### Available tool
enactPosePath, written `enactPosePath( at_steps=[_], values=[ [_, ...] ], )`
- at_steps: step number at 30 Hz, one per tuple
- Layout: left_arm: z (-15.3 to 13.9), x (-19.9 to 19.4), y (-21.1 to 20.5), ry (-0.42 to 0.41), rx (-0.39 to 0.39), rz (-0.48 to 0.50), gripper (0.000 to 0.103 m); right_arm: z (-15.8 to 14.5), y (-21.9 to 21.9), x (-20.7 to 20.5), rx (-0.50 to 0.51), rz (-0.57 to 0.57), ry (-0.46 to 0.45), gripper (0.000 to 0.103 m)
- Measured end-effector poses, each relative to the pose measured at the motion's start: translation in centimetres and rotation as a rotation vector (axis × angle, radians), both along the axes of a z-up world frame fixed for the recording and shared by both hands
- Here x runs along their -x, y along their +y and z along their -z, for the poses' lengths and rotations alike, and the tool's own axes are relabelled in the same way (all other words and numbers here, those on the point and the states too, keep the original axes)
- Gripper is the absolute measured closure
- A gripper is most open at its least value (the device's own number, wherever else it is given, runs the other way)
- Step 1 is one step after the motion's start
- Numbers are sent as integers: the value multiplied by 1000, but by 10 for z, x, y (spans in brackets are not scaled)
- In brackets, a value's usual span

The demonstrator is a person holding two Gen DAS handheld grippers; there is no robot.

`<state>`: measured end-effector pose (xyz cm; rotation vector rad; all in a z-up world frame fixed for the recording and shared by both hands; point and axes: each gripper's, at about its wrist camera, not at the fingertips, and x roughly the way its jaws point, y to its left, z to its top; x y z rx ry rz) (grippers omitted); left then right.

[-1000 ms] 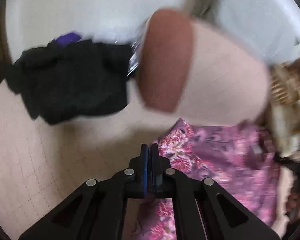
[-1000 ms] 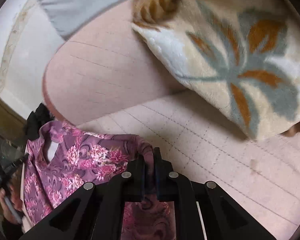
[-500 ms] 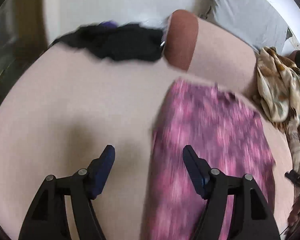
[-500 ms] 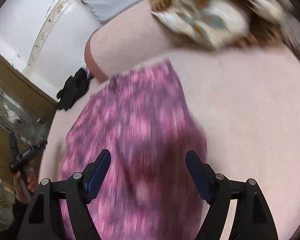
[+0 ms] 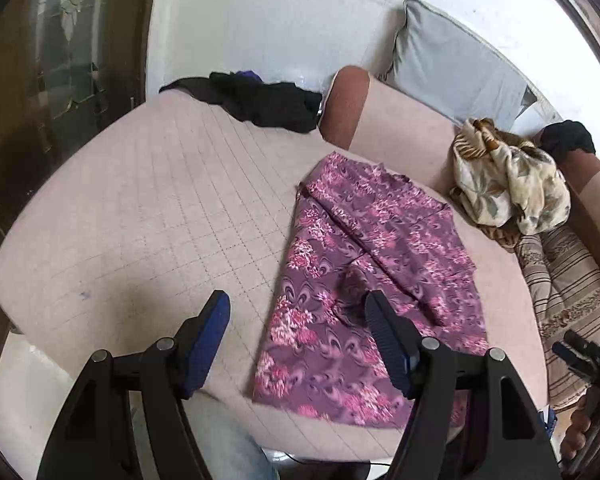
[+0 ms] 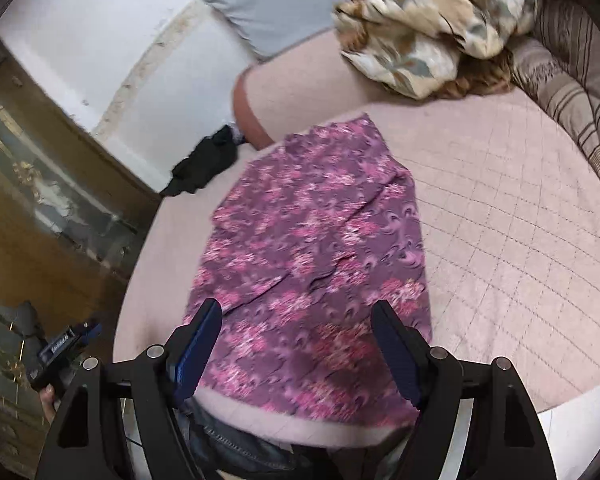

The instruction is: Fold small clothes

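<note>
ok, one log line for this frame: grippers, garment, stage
left gripper: open, empty | right gripper: open, empty | purple floral garment: lying on pink quilted bed, partly folded | black clothes: untouched

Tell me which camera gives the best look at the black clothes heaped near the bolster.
The left wrist view. There the black clothes are sharp and spread wide along the far edge of the bed, next to the brown bolster end. The right wrist view shows them only as a small, blurred dark lump.

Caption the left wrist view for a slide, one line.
Open left gripper above a purple floral garment spread flat on the pink quilted bed, black clothes heaped behind.
</note>
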<state>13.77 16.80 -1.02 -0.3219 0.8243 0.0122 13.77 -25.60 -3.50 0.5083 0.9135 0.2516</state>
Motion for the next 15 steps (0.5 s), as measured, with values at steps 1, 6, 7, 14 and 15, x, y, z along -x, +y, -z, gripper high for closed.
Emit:
enactPosePath(
  at_steps=[1, 6, 7, 14, 15],
  values=[
    [-5, 7, -2, -6, -7, 2, 34, -5, 6, 10, 14, -1, -6, 21],
    [-26, 47, -27, -52, -99, 34, 33, -21, 27, 52, 87, 3, -14, 21],
    [-29, 54, -32, -60, -118, 42, 33, -24, 31, 63, 93, 2, -27, 21],
    [-33, 95, -50, -84, -154, 87, 24, -34, 46, 102, 117, -3, -41, 21],
    [-30, 96, -49, -81, -151, 91, 24, -33, 47, 103, 129, 2, -37, 21]
  ],
)
